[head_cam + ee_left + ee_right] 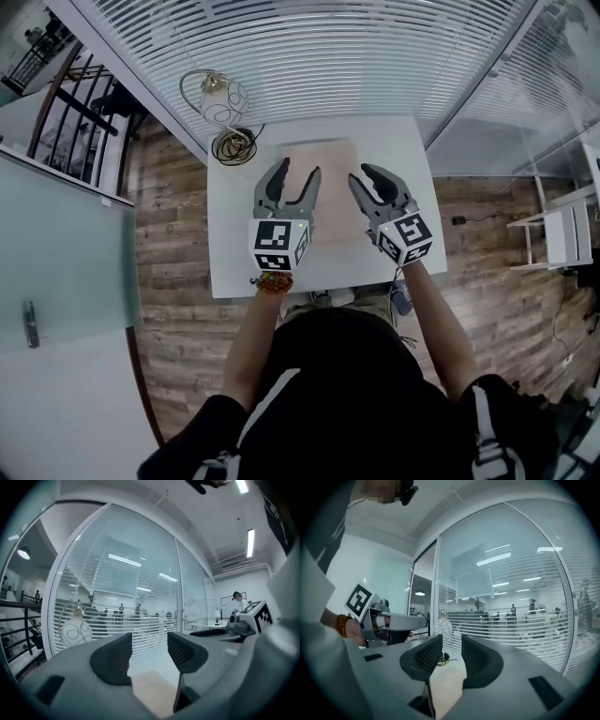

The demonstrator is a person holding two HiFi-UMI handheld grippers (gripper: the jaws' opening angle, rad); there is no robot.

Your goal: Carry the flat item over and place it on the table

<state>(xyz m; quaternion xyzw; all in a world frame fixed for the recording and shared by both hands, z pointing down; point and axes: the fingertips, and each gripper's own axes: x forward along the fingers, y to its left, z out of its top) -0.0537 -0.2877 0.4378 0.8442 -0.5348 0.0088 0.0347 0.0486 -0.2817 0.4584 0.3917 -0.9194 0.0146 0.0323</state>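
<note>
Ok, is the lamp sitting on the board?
No, the lamp stands by the far left corner of the table, apart from the board.

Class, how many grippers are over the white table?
2. The left gripper over the left edge of the flat beige item, the right gripper over its right edge. None seems hidden.

A white bench (234, 258) stands on a wood-plank floor (169, 281), with its far edge close to a glass wall (328, 56) hung with slatted blinds. A pale beige flat item (328, 164) lies on the middle of the top, towards the far edge. A coiled cable (234, 147) sits at the far left corner. The wire-globe lamp (222, 99) beside it seems to stand just past that corner, though the steep view leaves this unsure.
</note>
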